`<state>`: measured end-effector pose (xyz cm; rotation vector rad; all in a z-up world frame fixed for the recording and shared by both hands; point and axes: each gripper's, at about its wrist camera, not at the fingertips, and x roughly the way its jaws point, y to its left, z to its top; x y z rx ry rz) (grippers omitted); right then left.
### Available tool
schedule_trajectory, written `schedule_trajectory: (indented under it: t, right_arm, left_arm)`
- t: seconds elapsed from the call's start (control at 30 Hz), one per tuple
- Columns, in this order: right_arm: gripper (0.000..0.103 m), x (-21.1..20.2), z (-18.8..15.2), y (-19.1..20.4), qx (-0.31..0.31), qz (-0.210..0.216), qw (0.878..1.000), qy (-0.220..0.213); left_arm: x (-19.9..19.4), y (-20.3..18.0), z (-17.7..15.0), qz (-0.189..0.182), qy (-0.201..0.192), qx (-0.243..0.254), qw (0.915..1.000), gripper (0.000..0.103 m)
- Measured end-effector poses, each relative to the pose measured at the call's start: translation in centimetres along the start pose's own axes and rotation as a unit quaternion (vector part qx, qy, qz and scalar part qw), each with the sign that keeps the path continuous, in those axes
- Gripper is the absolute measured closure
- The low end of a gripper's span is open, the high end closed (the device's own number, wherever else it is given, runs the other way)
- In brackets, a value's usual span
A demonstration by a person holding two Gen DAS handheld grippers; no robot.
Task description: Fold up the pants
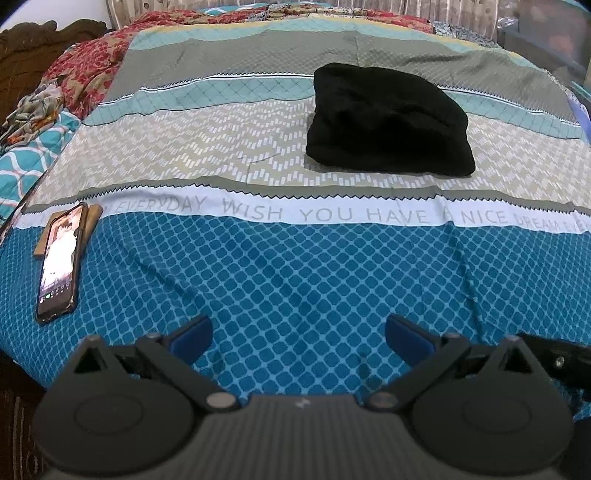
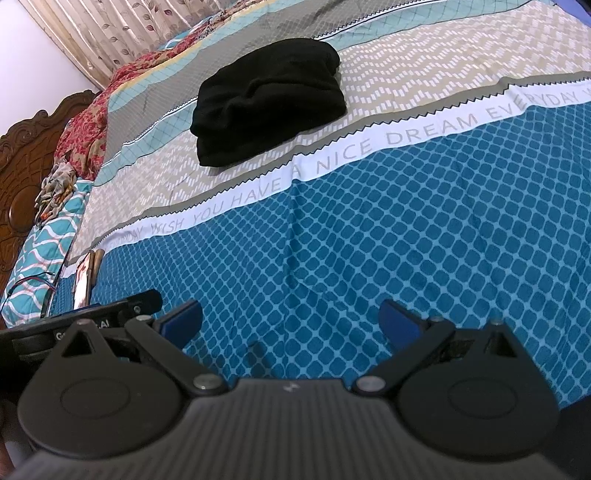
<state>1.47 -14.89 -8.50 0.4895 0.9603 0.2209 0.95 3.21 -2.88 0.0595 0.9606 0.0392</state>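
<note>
Black pants [image 1: 388, 122] lie folded into a compact bundle on the patterned bedspread, on the beige zigzag band, far ahead and to the right in the left wrist view. They also show in the right wrist view [image 2: 267, 101], ahead and to the left. My left gripper [image 1: 299, 338] is open and empty, low over the blue diamond band near the bed's front edge. My right gripper [image 2: 291, 321] is open and empty over the same blue band. Part of the left gripper [image 2: 85, 321] shows at the left of the right wrist view.
A phone [image 1: 59, 258] with a lit screen lies on the bed [image 1: 295, 266] at the left, beside a small wooden piece [image 1: 92, 216]. Red floral and teal bedding [image 1: 85, 70] is piled by the carved wooden headboard [image 2: 26, 177]. Curtains [image 2: 122, 29] hang behind the bed.
</note>
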Motion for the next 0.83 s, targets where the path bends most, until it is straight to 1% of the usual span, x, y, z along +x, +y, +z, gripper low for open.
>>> schedule_trajectory:
  t: [0.1, 0.3, 0.53, 0.67, 0.83]
  right_arm:
    - [0.0, -0.01, 0.03, -0.02, 0.0, 0.0, 1.0, 0.0]
    - [0.0, 0.01, 0.04, -0.02, -0.001, 0.0, 1.0, 0.0]
    - [0.0, 0.02, 0.09, -0.08, -0.001, 0.0, 1.0, 0.001]
    - [0.0, 0.03, 0.1, -0.09, -0.001, 0.0, 1.0, 0.001]
    - [0.0, 0.04, 0.06, -0.02, -0.001, 0.0, 1.0, 0.0]
  left_arm:
    - [0.14, 0.01, 0.0, -0.001, 0.005, -0.002, 1.0, 0.0]
    - [0.24, -0.14, -0.01, 0.012, 0.007, 0.001, 0.9999, 0.0]
    - [0.57, -0.1, -0.02, 0.011, 0.016, -0.001, 0.9998, 0.0]
    - [0.55, -0.1, 0.12, 0.007, 0.016, 0.0, 0.9999, 0.0]
    - [0.12, 0.05, 0.22, -0.009, 0.0, 0.001, 1.0, 0.0]
